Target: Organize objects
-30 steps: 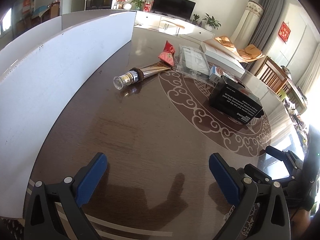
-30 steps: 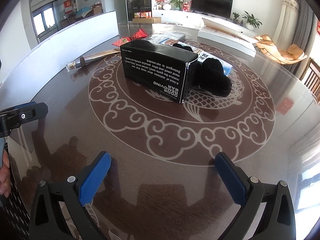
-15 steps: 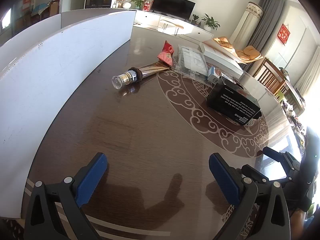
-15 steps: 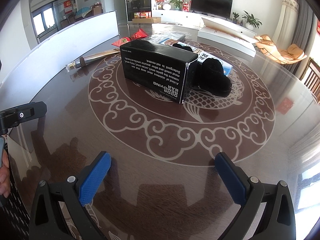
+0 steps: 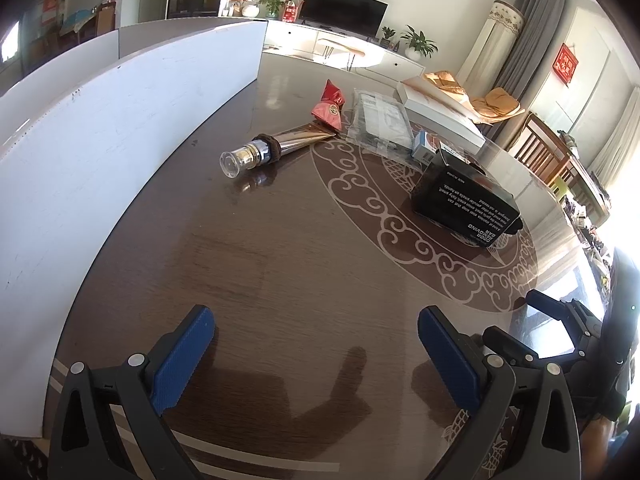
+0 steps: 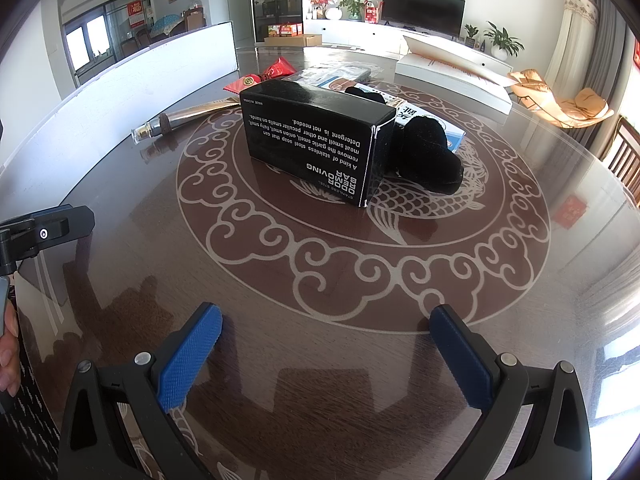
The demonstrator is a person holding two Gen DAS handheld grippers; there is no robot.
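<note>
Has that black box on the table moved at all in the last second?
No. In the right wrist view the black box sits on the same spot of the table's swirl pattern as a second ago, the black pouch still beside it.

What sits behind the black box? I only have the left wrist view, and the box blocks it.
Observer: In the right wrist view a black plush lump lies against the far right side of the black box, on a blue-and-white packet.
Operator: Is the right gripper holding anything? I only see part of it.
Observer: No. The right gripper is open, and only bare table shows between its blue pads.
Operator: Is anything printed on the box's end face?
Observer: The narrow end toward the right gripper looks plain black; the white text, upside down, is on the long side only.
</note>
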